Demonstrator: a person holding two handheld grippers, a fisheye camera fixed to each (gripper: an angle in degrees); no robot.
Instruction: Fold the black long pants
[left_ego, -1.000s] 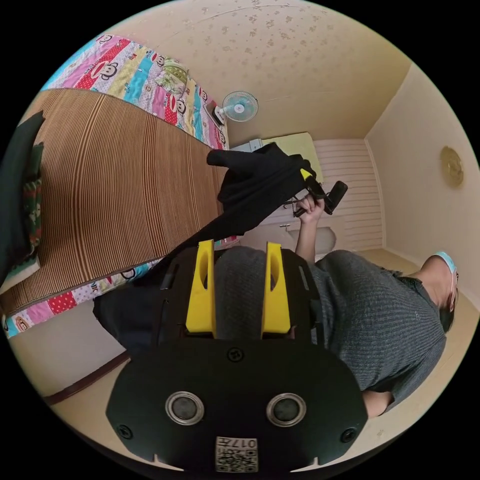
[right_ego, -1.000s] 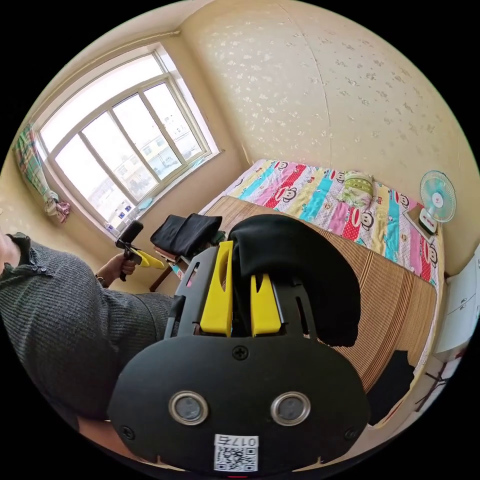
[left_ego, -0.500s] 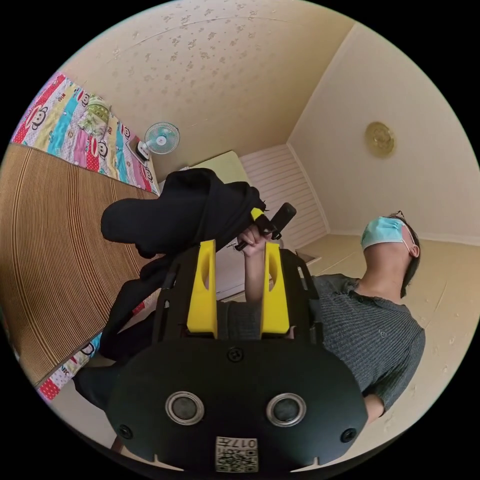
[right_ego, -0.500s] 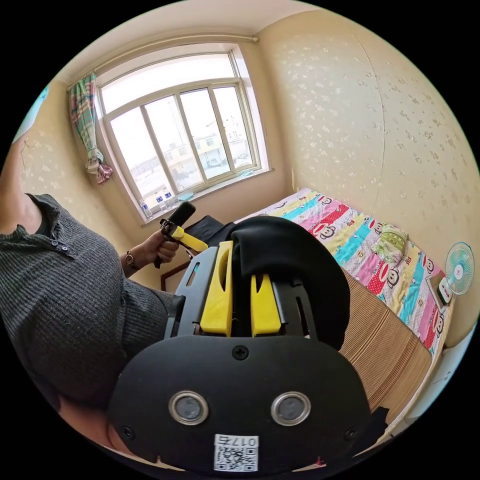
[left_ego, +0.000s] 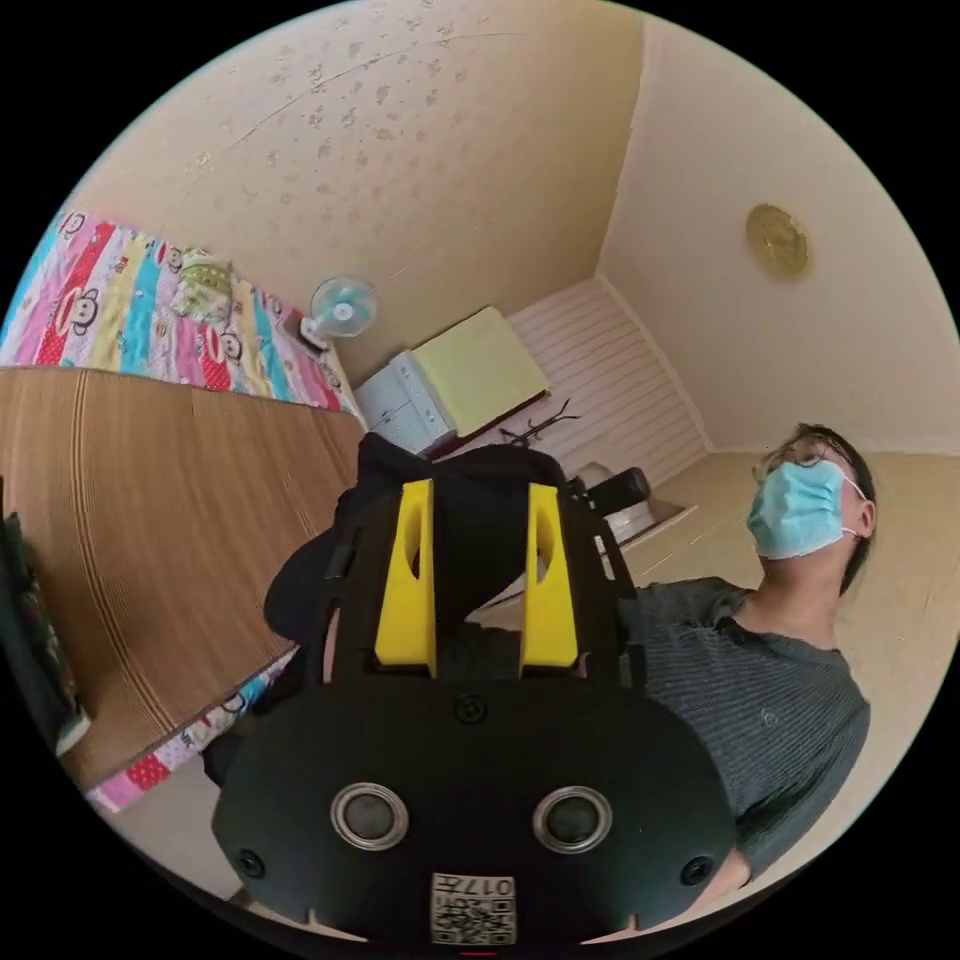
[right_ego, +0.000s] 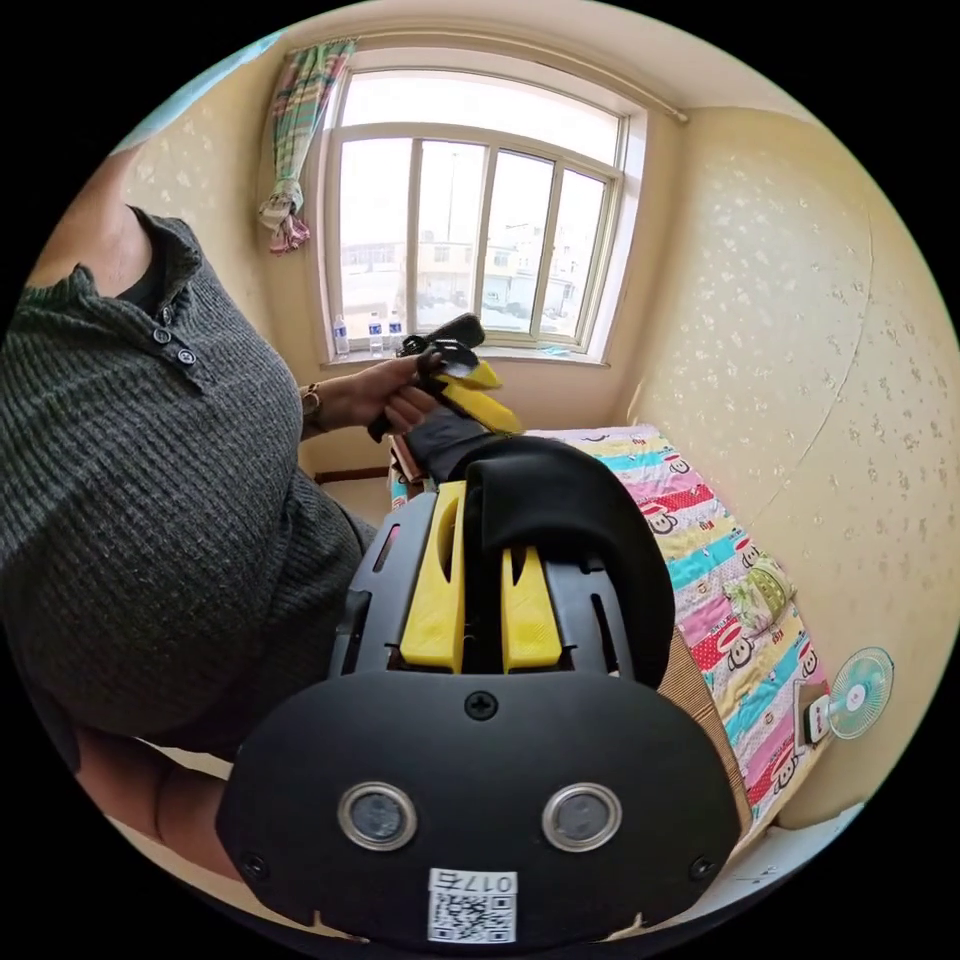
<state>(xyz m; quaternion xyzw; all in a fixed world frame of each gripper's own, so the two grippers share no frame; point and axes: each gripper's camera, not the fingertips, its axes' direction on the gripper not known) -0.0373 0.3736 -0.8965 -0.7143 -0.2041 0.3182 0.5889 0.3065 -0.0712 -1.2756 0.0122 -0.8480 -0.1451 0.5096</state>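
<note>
The black long pants (right_ego: 575, 500) hang bunched over my right gripper (right_ego: 480, 520), whose yellow jaws are shut on the cloth. In the left gripper view the same black bunch (left_ego: 478, 545) sits just beyond and between the wide-apart jaws of my left gripper (left_ego: 478, 487), which is open. The right gripper's black handle (left_ego: 612, 490) pokes out behind the bunch. In the right gripper view a hand holds the left gripper (right_ego: 488, 398) just above the pants, jaws apart. Whether it touches the cloth I cannot tell.
A bed with a brown striped mat (left_ego: 150, 500) and a colourful quilt (right_ego: 720, 590) lies beside us. Dark folded clothes (right_ego: 435, 440) sit near the window (right_ego: 470, 240). A small fan (left_ego: 342, 308) and a cabinet (left_ego: 450, 385) stand at the bed's end. The person's grey-sweatered body (right_ego: 150, 500) is close.
Both views have swung with the hands. The two grippers have come together: the pants bunch, earlier held up apart from the left gripper, now sits right at its open jaws.
</note>
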